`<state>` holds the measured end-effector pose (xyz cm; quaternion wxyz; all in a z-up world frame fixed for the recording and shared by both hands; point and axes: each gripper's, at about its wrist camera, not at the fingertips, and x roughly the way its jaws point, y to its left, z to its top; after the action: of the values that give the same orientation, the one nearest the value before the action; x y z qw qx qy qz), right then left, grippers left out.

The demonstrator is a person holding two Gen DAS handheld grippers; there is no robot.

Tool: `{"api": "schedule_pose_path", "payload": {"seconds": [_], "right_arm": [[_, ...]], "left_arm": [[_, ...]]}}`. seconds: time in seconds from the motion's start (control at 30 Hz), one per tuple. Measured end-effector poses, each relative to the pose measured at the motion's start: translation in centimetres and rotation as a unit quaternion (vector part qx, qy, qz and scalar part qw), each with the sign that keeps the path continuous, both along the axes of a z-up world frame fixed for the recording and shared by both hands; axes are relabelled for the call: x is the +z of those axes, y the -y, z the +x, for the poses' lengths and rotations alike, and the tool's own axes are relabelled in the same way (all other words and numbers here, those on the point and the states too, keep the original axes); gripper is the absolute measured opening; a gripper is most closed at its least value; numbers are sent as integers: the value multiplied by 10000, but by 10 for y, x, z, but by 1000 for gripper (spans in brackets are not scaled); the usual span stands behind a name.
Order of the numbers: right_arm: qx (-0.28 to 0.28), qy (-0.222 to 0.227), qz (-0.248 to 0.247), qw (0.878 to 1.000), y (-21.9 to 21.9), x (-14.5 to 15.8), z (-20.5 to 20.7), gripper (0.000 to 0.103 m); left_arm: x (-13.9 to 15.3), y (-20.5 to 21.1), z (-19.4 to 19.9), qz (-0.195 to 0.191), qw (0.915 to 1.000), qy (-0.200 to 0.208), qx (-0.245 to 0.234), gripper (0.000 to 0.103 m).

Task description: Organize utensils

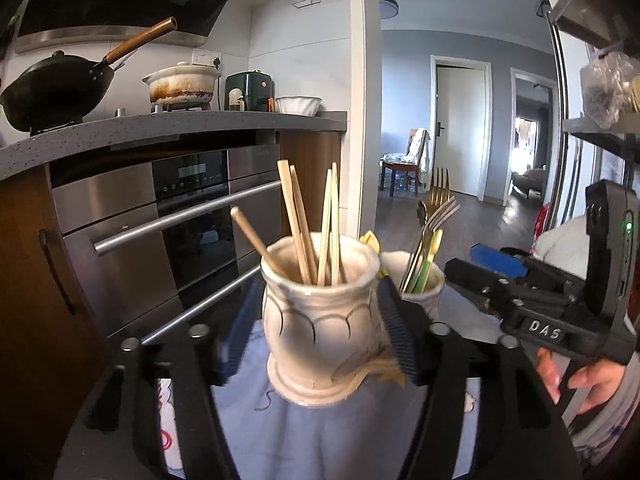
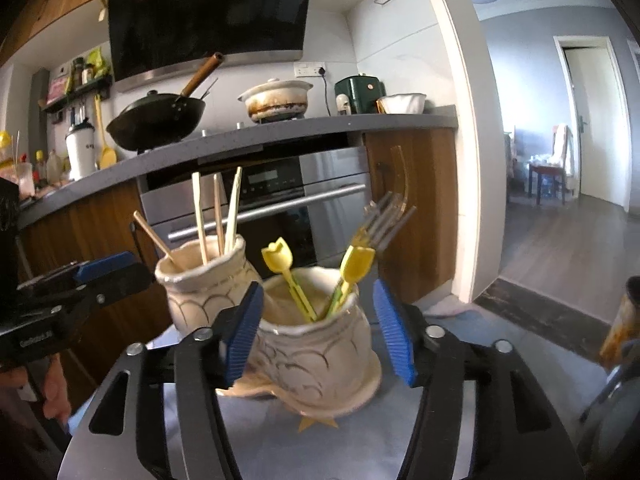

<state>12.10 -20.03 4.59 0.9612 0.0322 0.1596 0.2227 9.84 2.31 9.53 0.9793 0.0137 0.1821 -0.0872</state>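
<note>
Both grippers' fingers [image 1: 396, 320] stand wide (pads clear), each straddling a cream jar [image 1: 320, 320] of utensils.

Home kitchen. Black wok [image 2: 156, 122] and stained clay pot [image 2: 276, 100] on hob beneath slanted range hood [image 2: 208, 16]; built-in steel oven [image 1: 180, 216] under grey countertop [image 2: 320, 130]; wood cabinets [image 2: 412, 200]; condiment shelf [image 2: 78, 88] on wall. Doorway opens onto wood-floored living room with chair [image 1: 404, 160].
</note>
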Motion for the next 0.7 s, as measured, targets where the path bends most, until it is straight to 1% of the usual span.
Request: {"api": "schedule_pose_path", "payload": {"seconds": [0.03,0.1,0.17,0.2,0.23,0.33,0.47,0.6,0.7], "right_arm": [[2,3,-29,10000,1,-1,-3,66],[-11,21,-84,10000,5,-2,-9,71],[2,5,-129,9999,7,-4,-15,79],[3,4,-145,9999,8,-6,-18,80],[-3,6,-169,9999,10,-7,-20,83],[-24,2,-253,9997,14,-12,-26,90],[-65,8,-262,9996,18,-19,-29,92],[-130,68,-228,9996,22,-23,-29,92],[-131,50,-238,9996,19,-24,-28,93]], "left_arm": [[-2,-1,-3,3,10000,5,4,71],[-5,-3,-9,5,10000,17,33,75],[-8,-7,-14,-7,9999,45,92,82],[-10,-10,-18,-23,9999,62,140,89],[-12,-12,-20,-36,9998,80,191,95],[-19,-19,-25,-149,9995,78,261,97],[-28,-24,-31,-203,9991,141,357,97],[-37,-23,-32,-105,9988,208,429,97],[-41,-23,-30,-119,9988,195,434,97]]}}
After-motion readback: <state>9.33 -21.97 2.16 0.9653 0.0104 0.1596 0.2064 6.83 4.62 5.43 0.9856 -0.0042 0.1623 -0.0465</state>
